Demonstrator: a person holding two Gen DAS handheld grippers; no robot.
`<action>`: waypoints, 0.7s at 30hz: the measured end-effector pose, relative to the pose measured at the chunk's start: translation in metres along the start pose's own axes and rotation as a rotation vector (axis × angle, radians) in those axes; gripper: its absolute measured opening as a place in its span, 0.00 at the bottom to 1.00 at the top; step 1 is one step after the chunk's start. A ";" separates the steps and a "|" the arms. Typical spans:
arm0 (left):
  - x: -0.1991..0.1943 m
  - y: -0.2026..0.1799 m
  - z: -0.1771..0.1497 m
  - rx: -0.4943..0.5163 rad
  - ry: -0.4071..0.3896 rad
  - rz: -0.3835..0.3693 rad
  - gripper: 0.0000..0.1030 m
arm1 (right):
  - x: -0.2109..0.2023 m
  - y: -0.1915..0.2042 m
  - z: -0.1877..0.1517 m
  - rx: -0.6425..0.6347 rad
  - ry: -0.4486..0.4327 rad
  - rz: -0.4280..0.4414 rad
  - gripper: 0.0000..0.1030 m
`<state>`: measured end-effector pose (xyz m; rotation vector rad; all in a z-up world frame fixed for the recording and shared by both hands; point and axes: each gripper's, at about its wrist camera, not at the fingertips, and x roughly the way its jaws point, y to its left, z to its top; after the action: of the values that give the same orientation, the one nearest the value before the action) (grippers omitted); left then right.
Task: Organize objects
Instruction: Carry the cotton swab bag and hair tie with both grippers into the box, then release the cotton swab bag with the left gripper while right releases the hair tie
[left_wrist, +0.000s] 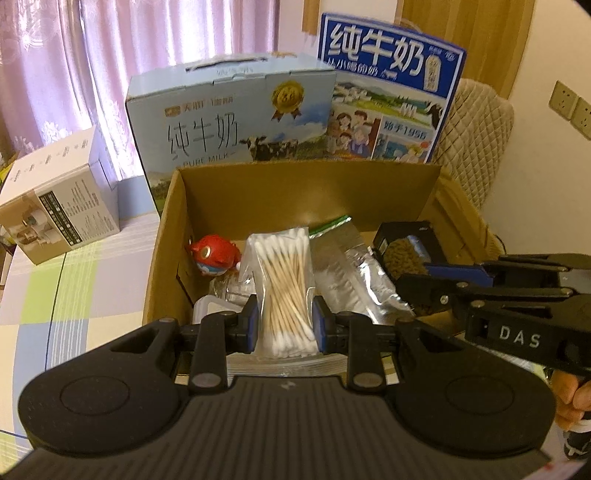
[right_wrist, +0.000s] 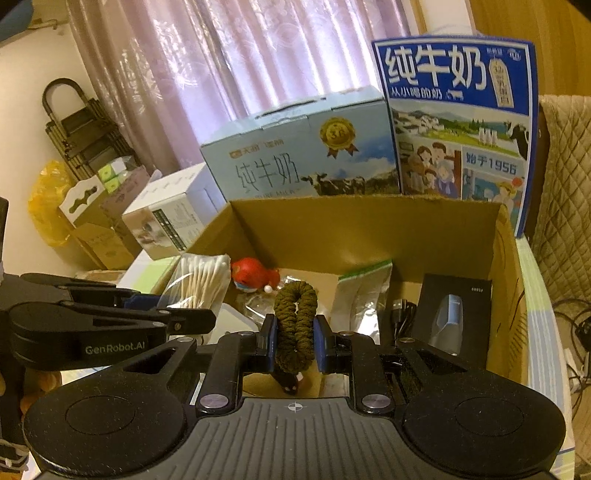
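Note:
An open cardboard box (left_wrist: 295, 184) (right_wrist: 369, 221) lies ahead of both grippers. My left gripper (left_wrist: 284, 323) is shut on a clear bag of cotton swabs (left_wrist: 282, 288), held over the box's near left part. That bag (right_wrist: 201, 282) shows at the left in the right wrist view. My right gripper (right_wrist: 295, 341) is shut on a dark olive fuzzy hair tie (right_wrist: 295, 325), held over the box's near edge. In the left wrist view the hair tie (left_wrist: 404, 256) sits at the right gripper's tips. Inside the box lie a red toy (left_wrist: 214, 254) (right_wrist: 255, 275), a silver foil pouch (left_wrist: 351, 266) and a black box (right_wrist: 452, 314).
Two milk cartons, a pale blue one (left_wrist: 229, 118) (right_wrist: 306, 155) and a dark blue one (left_wrist: 388, 96) (right_wrist: 458, 122), stand behind the box. A white carton (left_wrist: 62, 199) lies at the left on a checked cloth (left_wrist: 74, 295). A quilted chair back (left_wrist: 476, 136) is at the right. Curtains hang behind.

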<state>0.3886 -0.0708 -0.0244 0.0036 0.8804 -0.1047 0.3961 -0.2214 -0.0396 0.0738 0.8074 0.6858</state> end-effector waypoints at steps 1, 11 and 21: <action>0.003 0.001 -0.001 0.000 0.007 0.002 0.24 | 0.003 -0.001 -0.001 0.006 0.006 -0.003 0.16; 0.034 0.012 -0.003 -0.012 0.073 0.018 0.24 | 0.018 -0.013 -0.005 0.040 0.041 -0.016 0.16; 0.048 0.018 0.000 -0.010 0.075 0.030 0.34 | 0.025 -0.015 -0.005 0.053 0.050 -0.009 0.17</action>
<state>0.4205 -0.0575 -0.0627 0.0112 0.9552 -0.0718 0.4129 -0.2193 -0.0638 0.1007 0.8739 0.6597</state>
